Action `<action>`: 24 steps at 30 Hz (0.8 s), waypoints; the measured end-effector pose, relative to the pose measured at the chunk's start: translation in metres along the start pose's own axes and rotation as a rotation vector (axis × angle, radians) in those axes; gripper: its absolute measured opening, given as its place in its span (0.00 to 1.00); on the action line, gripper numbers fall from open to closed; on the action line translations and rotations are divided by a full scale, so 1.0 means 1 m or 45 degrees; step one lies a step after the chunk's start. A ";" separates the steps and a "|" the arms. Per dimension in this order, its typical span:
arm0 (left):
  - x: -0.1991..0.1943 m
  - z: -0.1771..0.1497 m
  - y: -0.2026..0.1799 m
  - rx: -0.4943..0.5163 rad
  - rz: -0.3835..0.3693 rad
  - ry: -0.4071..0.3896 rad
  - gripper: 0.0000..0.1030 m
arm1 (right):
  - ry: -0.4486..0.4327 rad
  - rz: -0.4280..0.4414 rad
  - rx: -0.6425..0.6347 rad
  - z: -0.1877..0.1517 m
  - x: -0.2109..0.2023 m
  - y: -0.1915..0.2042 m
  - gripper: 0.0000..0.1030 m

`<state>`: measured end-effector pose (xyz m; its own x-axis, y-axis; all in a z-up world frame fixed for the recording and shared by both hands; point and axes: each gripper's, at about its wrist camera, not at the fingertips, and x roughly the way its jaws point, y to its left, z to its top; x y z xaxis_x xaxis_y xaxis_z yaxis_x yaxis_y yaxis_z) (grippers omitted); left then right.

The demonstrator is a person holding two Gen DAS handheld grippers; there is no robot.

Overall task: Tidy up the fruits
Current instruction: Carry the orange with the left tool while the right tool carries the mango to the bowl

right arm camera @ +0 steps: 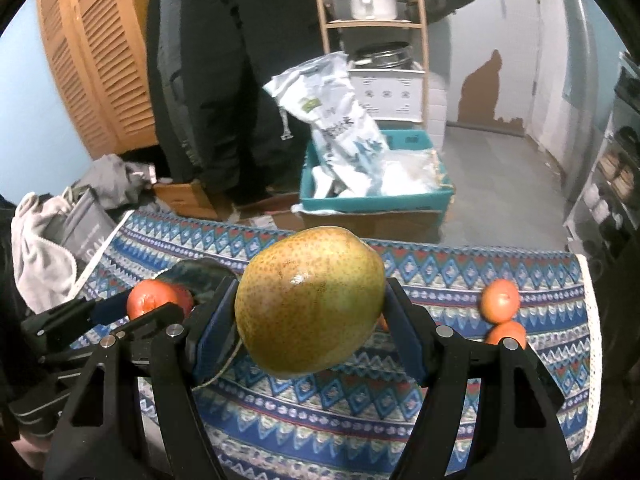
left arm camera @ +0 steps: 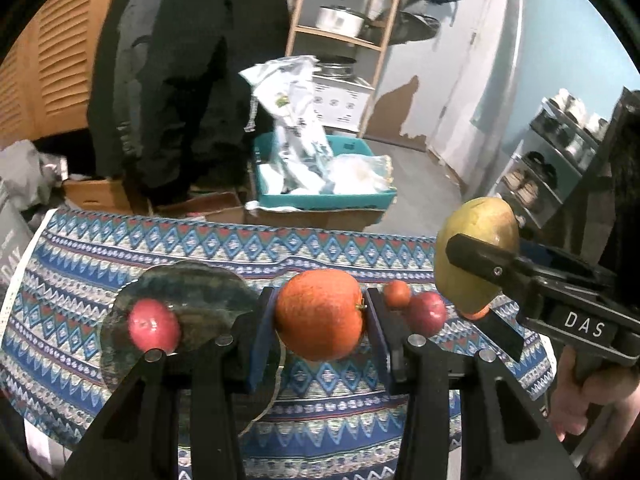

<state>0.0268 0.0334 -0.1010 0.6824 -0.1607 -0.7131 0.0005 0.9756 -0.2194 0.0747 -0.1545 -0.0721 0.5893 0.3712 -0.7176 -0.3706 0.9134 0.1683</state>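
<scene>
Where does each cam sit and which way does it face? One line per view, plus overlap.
Left wrist: on the left gripper, angled down across the patterned cloth at the orange it clamps; the right gripper and a hand show.
Right wrist: on the right gripper, angled down at the pear it clamps; the left gripper shows at left.
Shared: cloth, both held fruits, glass plate, teal crate, wooden shelf.

An orange (left arm camera: 320, 314), round and bright, sits raised off the patterned cloth. A speckled yellow-green pear (right arm camera: 310, 300) is lifted too. One red apple (left arm camera: 153, 330) rests on the dark glass plate (left arm camera: 192, 280); another apple (left arm camera: 427, 313) and small tangerines (right arm camera: 500, 301) lie on the cloth.
</scene>
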 end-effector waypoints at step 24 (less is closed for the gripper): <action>0.041 -0.033 0.104 -0.179 0.194 0.140 0.43 | 0.229 0.164 -0.093 -0.004 0.114 0.084 0.70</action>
<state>0.0309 0.1234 -0.1748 0.5830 -0.0358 -0.8117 -0.2037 0.9607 -0.1887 0.1078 -0.0362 -0.1425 0.3984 0.4425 -0.8035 -0.4896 0.8433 0.2216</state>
